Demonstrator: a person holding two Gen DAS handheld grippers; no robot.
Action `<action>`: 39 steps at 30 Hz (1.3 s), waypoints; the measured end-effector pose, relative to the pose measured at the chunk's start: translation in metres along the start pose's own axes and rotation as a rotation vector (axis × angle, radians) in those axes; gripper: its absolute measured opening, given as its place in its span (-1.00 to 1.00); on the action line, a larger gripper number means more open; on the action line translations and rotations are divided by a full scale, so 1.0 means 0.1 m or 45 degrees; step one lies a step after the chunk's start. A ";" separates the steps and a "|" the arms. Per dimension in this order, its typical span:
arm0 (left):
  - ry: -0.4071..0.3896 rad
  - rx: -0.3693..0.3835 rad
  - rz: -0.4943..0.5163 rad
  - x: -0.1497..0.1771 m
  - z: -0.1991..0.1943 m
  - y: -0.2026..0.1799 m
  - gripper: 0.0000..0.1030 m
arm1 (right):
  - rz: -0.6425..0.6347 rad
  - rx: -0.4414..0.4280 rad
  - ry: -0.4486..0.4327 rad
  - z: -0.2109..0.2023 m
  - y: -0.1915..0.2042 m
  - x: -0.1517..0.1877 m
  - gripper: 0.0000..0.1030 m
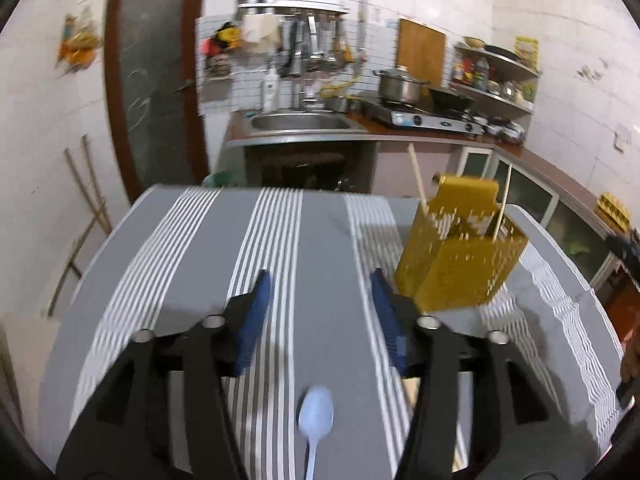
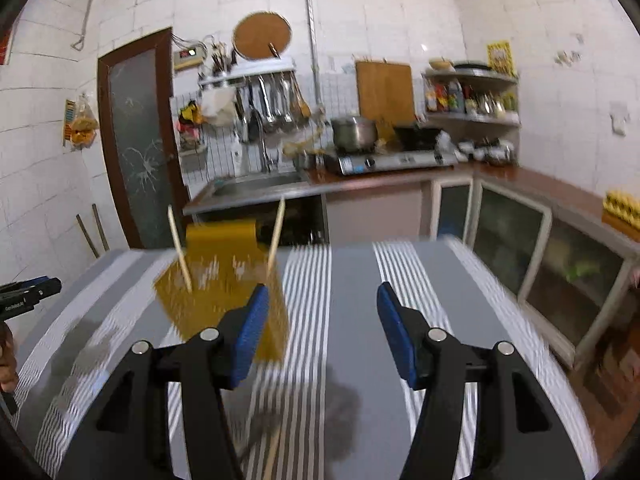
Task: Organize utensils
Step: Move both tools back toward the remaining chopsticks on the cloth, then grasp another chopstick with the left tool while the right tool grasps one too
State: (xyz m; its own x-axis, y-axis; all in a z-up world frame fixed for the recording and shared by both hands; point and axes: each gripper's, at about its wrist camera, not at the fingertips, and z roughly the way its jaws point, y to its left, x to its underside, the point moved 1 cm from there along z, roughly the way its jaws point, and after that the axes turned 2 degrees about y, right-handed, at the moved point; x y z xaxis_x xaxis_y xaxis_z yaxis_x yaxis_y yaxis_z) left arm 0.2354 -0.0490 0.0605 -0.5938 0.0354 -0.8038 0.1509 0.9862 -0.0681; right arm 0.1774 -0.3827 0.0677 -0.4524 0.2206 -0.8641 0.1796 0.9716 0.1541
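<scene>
The left gripper [image 1: 320,300] hangs over the striped cloth [image 1: 192,248] with its blue pads [image 1: 256,312] spread wide and nothing between them; the right gripper [image 2: 322,312] is likewise wide open and empty. A pale blue spoon [image 1: 315,416] lies flat on the cloth just below the left gripper, bowl pointing away from the camera and handle running off the bottom edge of the left view. The yellow perforated holder [image 1: 460,256] stands on the cloth to the right of the left gripper, near its right finger, with two chopsticks [image 1: 416,176] leaning out of it. In the right view a thin pale stick [image 2: 274,454], probably another chopstick, lies on the cloth between the right gripper's arms, though blur makes it uncertain. The spoon looks like light, stiff plastic, probably smooth and apt to slide or tip if pinched at the rounded bowl; the narrow handle close behind the bowl seems the surest hold, taken across its width. Lying flat, it leaves little room under it, so the pads would likely need to come down nearly touching the cloth.
</scene>
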 end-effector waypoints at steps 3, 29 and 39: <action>0.042 -0.022 -0.010 0.42 -0.07 0.04 0.08 | 0.041 -0.004 0.069 -0.16 -0.02 0.39 0.10; 0.439 0.155 0.081 1.55 0.24 -0.74 0.08 | -0.037 -0.010 0.340 -0.22 0.22 1.44 0.09; 0.460 0.090 0.112 1.51 0.43 -0.79 0.11 | -0.071 -0.007 0.376 -0.09 0.28 1.44 0.10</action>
State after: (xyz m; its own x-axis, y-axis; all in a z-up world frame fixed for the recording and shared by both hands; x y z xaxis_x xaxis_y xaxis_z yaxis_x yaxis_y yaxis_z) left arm 0.1674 -0.1285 -0.0807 -0.8147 0.1863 -0.5491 0.2604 0.9637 -0.0593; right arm 0.1093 -0.3230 -0.0480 -0.6960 0.1812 -0.6948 0.1431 0.9832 0.1131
